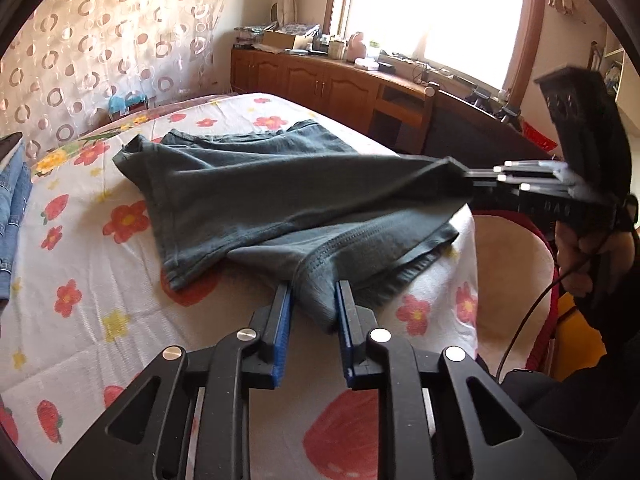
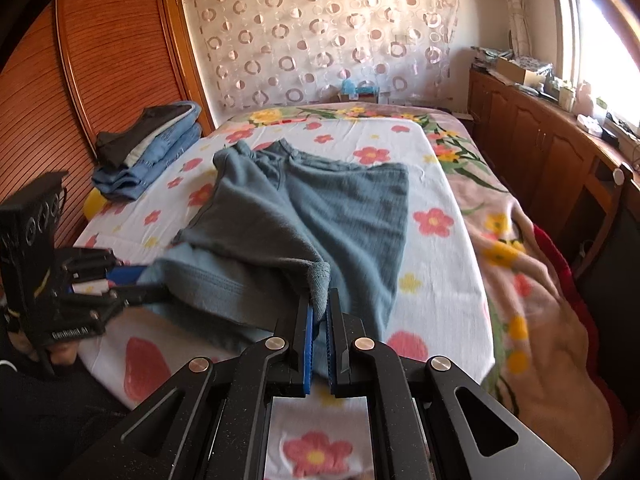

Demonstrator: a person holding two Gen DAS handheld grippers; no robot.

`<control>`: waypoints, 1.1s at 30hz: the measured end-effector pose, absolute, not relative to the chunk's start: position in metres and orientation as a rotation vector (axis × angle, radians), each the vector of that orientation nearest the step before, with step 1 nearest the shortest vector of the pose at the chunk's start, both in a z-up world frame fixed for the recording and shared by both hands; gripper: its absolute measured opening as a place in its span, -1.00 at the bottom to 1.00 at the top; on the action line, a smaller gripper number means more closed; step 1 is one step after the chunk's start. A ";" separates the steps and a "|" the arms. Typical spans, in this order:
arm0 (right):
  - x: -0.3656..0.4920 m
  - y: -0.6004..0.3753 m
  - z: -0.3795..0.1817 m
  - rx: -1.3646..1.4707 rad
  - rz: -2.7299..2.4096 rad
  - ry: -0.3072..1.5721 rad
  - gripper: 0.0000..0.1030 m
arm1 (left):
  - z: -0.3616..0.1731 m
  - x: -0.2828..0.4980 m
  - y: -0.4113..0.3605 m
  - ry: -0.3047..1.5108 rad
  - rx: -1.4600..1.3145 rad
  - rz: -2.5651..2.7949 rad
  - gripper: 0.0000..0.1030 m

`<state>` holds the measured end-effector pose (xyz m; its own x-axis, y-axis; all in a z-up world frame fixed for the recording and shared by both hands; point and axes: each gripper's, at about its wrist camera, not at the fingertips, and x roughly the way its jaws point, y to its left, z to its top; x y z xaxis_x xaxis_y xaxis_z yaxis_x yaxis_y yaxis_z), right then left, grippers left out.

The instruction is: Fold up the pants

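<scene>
Dark grey-blue pants [image 1: 260, 196] lie on the flowered bed sheet [image 1: 92, 292], waistband at the far end. My left gripper [image 1: 313, 286] is shut on a bunched corner of the near hem, which fills the gap between the blue pads. At the right of the left wrist view, my right gripper [image 1: 469, 176] pinches another corner and pulls it taut above the bed. In the right wrist view the right gripper [image 2: 319, 298] is shut on a fold of the pants [image 2: 352, 216]. The left gripper [image 2: 154, 282] holds the cloth at the left. The near part is lifted and doubled over.
A stack of folded jeans [image 2: 148, 148] sits at the bed's left side by a wooden wardrobe [image 2: 80, 80]. A low wooden cabinet [image 1: 320, 80] with clutter runs under the window. A flowered blanket [image 2: 540, 280] hangs off the bed's right side. A person's hand [image 1: 580, 256] grips the right handle.
</scene>
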<state>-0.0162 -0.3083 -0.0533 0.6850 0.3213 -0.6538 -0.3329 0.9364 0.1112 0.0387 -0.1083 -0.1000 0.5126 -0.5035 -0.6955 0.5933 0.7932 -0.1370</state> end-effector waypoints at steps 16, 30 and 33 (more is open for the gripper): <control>-0.018 -0.314 -0.076 -0.005 0.315 0.778 -0.90 | -0.100 0.056 -0.098 0.797 0.080 -0.586 -0.08; -0.048 -0.300 -0.034 -0.064 0.301 0.629 -0.43 | -0.077 0.064 -0.077 0.730 0.049 -0.498 -0.08; -0.048 -0.295 -0.030 -0.066 0.309 0.617 -0.43 | -0.075 0.064 -0.072 0.720 0.049 -0.485 -0.08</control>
<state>-0.0483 -0.2946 -0.0300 0.7714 0.2653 -0.5784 -0.3045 0.9520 0.0306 0.0642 -0.0722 -0.0753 0.6463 -0.4095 -0.6438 0.4425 0.8886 -0.1209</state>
